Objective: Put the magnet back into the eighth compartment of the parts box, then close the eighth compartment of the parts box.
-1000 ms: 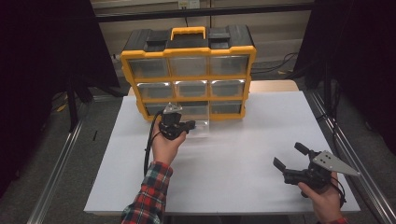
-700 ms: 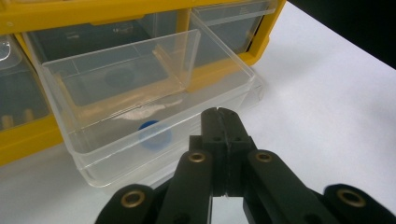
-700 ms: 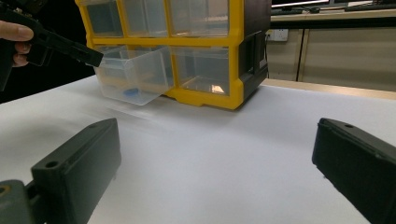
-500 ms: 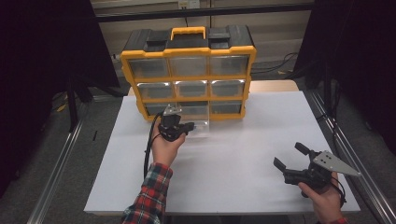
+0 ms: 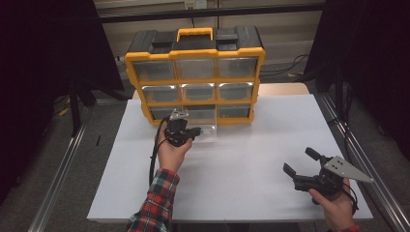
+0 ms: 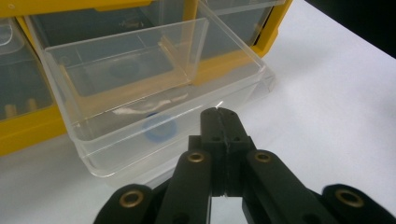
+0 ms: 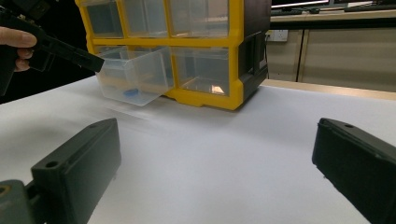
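A yellow and black drawer cabinet (image 5: 196,53) stands at the table's far edge. Its bottom middle clear drawer (image 5: 207,129) (image 6: 154,116) is pulled out onto the table, with a small blue disc (image 6: 159,128) (image 7: 132,93) and a whitish scrap inside. My left gripper (image 5: 196,131) (image 6: 220,114) is shut, its tips at the drawer's front rim (image 7: 95,63). I cannot tell whether a thin lip is pinched between them. My right gripper (image 5: 300,162) (image 7: 215,135) is open and holds nothing, low over the table's near right part.
The white table (image 5: 241,159) has metal rails along both sides. The cabinet's other clear drawers (image 5: 193,92) are pushed in. A person's checked sleeve (image 5: 157,203) comes in from the near edge, and a black cable hangs from the left gripper.
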A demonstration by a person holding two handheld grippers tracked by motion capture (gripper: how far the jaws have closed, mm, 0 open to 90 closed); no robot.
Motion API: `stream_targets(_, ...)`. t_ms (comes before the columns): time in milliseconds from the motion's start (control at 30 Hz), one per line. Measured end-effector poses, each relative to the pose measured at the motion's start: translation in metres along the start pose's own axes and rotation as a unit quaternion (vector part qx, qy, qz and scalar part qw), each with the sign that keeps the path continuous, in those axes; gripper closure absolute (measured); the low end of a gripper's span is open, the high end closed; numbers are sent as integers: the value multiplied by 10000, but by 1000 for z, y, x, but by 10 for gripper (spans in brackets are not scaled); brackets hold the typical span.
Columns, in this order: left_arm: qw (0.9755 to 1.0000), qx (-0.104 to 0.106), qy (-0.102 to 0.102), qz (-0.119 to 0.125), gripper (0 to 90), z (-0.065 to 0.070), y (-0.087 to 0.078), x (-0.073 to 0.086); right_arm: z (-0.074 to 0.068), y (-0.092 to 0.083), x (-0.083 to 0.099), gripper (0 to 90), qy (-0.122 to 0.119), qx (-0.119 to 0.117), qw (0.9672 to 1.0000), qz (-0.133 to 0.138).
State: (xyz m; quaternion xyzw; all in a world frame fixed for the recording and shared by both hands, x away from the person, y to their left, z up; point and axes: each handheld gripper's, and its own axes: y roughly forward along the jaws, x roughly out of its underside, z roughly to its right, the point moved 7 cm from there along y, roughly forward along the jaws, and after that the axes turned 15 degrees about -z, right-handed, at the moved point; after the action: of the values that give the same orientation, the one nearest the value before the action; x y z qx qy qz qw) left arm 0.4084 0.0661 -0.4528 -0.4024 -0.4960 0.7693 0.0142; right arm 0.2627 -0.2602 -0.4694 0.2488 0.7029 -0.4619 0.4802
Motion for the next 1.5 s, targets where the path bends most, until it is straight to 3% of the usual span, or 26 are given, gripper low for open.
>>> stream_targets(300,9999,-50,92,-91,900,0,1,1,0,0,0,5,-14,12,10000,5)
stream_targets(467,9999,-34,-125,69,900,1,1,0,-1,1,-1,6,-38,-19,10000,3)
stream_targets(633,9998,-39,-162,122,900,2,2,-2,0,1,-1,6,-31,13,10000,6)
stream_targets(1067,9997,-73,-133,202,900,4,5,-5,1,0,-1,6,-27,12,10000,28)
stream_targets(1233,9998,-168,-2,96,900,1,5,-5,0,0,-1,6,-12,4,10000,4)
stream_targets(1400,9997,-161,-76,193,900,2,8,-8,1,0,-1,6,-17,16,10000,2)
stream_targets(1467,9998,-173,25,110,900,1,7,-8,1,0,0,6,-16,22,10000,-7)
stream_targets(1500,9997,-168,-77,174,900,3,8,-9,1,0,0,6,-13,32,10000,-12)
